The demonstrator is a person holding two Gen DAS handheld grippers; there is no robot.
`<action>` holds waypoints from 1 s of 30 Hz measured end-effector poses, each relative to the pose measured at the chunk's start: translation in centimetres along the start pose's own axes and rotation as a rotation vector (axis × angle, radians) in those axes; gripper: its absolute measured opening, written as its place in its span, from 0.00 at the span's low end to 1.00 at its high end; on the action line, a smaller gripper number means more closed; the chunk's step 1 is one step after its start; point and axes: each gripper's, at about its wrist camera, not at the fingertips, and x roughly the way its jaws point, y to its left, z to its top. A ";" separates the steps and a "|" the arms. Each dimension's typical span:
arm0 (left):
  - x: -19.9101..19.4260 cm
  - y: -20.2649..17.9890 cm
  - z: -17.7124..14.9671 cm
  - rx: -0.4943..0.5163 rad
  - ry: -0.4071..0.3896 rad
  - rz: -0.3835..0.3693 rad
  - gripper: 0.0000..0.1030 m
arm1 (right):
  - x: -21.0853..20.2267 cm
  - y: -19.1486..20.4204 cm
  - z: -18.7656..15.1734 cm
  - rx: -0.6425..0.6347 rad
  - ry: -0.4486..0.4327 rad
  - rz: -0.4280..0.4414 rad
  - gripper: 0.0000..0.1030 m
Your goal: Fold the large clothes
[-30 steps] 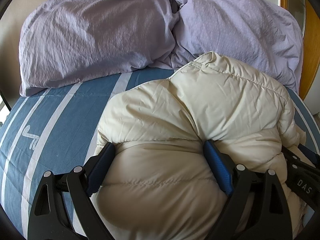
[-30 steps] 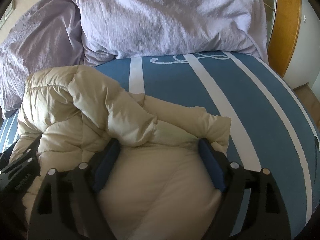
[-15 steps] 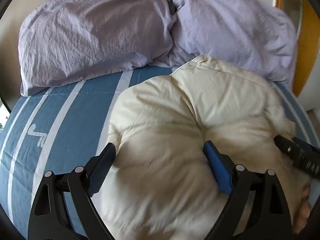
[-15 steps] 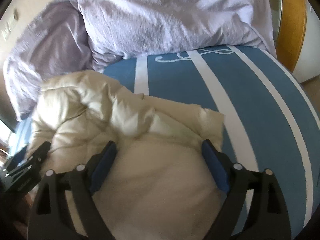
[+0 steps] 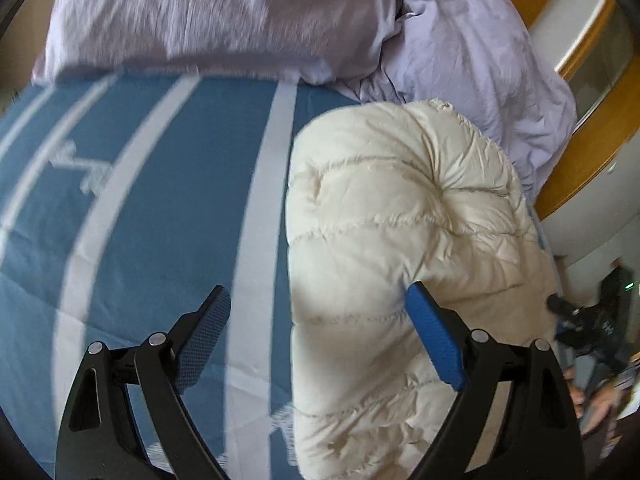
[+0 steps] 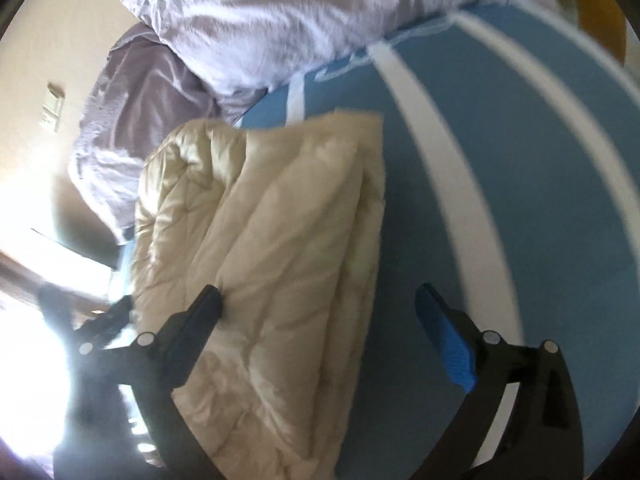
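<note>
left wrist: jacket (image 5: 400,240) beside the wide, empty left hand-held gripper (image 5: 320,340).

One cream puffer jacket (image 5: 400,220); two lilac pillows (image 5: 224,16), possibly bunched bedding; one striped blue bedspread (image 5: 140,220); two grippers (image 5: 318,340).

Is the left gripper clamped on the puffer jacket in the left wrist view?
No. The left gripper stands wide open, its left pad over the striped blue bedcover beside the cream puffer jacket.
</note>
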 end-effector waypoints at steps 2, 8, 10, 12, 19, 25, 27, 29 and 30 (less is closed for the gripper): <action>0.4 0.2 -0.1 -0.024 0.012 -0.033 0.88 | 0.5 -0.1 -0.2 0.010 0.020 0.030 0.95; 1.7 -0.4 -0.1 -0.039 0.038 -0.087 0.88 | 2.1 0.1 -0.2 0.027 0.055 0.084 0.96; 2.2 -0.2 -0.1 -0.060 0.048 -0.114 0.88 | 2.5 0.2 0.0 0.027 0.060 0.097 0.97; 2.5 0.1 0.0 -0.083 0.056 -0.142 0.88 | 2.8 0.4 0.1 0.021 0.060 0.110 0.97; 4.2 0.8 0.0 -0.188 0.092 -0.282 0.85 | 4.0 1.7 0.4 -0.025 0.072 0.168 0.98; 4.7 1.4 0.0 -0.245 0.092 -0.362 0.76 | 4.8 2.1 0.6 -0.038 0.079 0.215 0.87; 4.6 1.6 0.0 -0.255 0.082 -0.390 0.71 | 5.1 2.2 0.8 -0.049 0.086 0.236 0.79; 4.5 1.7 -0.1 -0.256 0.071 -0.408 0.66 | 5.1 2.5 1.1 -0.064 0.083 0.255 0.69; 4.3 1.8 0.0 -0.256 0.065 -0.417 0.62 | 4.9 2.5 1.1 -0.068 0.081 0.263 0.61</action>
